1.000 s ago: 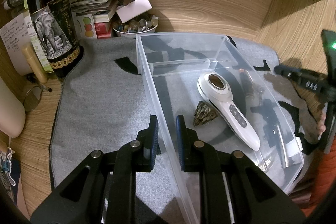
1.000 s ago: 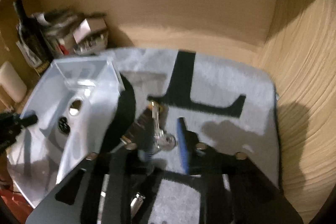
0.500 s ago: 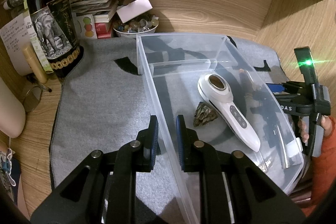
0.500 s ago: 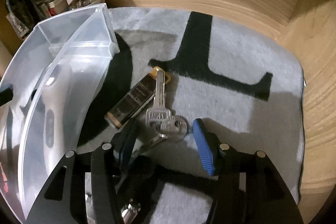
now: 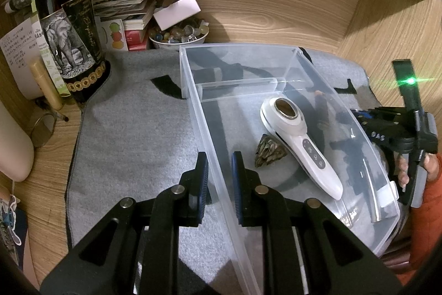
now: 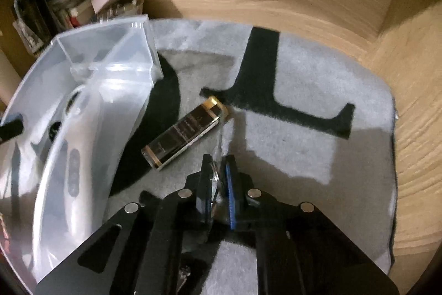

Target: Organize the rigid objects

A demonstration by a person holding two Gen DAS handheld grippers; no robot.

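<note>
Holding the clear box (image 5: 210, 129) wall tight with left gripper (image 5: 219, 179) so it stays put | right gripper (image 6: 218, 179) pinching the key (image 6: 218, 145) to lift it

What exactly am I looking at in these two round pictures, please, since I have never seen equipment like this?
There is no robot here: a person holds a two-finger gripper in each hand, and a fisheye camera on each looks along its fingers. In the left wrist view, the left gripper is shut on the side wall of a clear plastic bin, which holds a white handheld device and a small rough stone. Its camera also catches the other gripper beside the bin. In the right wrist view, the right gripper has pinched a key off the grey mat. A dark, gold-trimmed rectangular case lies on the mat nearby.
</note>
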